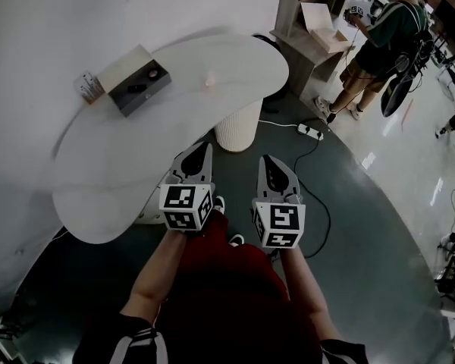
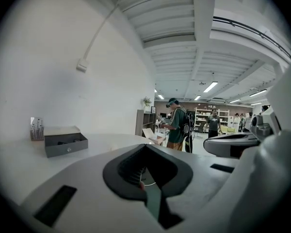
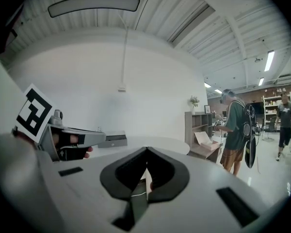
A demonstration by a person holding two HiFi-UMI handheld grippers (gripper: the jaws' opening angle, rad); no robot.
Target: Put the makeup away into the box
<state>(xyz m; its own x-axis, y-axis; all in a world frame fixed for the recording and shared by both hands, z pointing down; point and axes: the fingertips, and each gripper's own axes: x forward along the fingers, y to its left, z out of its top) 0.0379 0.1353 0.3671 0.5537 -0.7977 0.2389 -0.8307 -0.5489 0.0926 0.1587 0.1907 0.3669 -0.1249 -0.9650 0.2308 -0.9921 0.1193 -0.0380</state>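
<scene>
A grey makeup box [image 1: 139, 86] with its cream lid open sits at the far left of the white curved table [image 1: 114, 180]. Dark items lie inside it. A small rack of makeup sticks [image 1: 89, 86] stands just left of the box, and a tiny pale item [image 1: 209, 80] rests further right. Both grippers hover short of the table's near edge, well away from the box. My left gripper [image 1: 201, 152] and right gripper [image 1: 269, 161] are shut with nothing between the jaws. The box [image 2: 65, 143] lies ahead to the left in the left gripper view, and far off [image 3: 112, 140] in the right gripper view.
The table stands on a ribbed white pedestal [image 1: 239, 123]. A power strip with a cable [image 1: 311, 131] lies on the dark floor to the right. A shelf unit holding an open carton [image 1: 322, 25] stands beyond, with a person [image 1: 383, 36] beside it.
</scene>
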